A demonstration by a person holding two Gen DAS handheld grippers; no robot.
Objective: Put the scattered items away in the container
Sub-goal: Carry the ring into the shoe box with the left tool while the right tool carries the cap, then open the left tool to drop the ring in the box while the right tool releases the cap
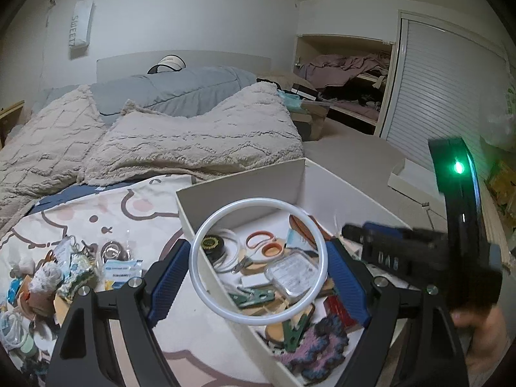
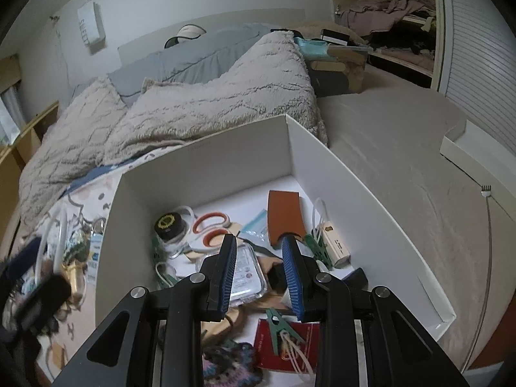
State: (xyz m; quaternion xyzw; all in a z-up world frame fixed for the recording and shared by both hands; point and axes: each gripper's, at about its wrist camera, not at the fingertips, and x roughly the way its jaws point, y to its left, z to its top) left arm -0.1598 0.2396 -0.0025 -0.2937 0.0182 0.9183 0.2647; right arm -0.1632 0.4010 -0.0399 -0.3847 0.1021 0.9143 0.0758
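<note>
My left gripper (image 1: 258,245) is shut on a wide white ring (image 1: 258,202), one blue pad on each side of it. The ring hangs over the near left wall of the white box (image 1: 242,187). Inside the box lie orange-handled scissors (image 2: 209,222), a black-lidded jar (image 2: 169,224), a clear plastic case (image 2: 246,274), green pegs and a crocheted piece. Over these my right gripper (image 2: 258,238) points down, its jaws drawn close with nothing between them. It also appears blurred at the right of the left wrist view as the right gripper (image 1: 351,230). A heap of loose items (image 1: 64,274) lies left of the box.
The box stands on a patterned blanket (image 1: 113,206) on a bed. Fluffy beige covers (image 1: 200,142) are piled behind it. A white lid (image 2: 458,148) lies to the right on the beige sheet. An open wardrobe (image 1: 348,74) stands further back.
</note>
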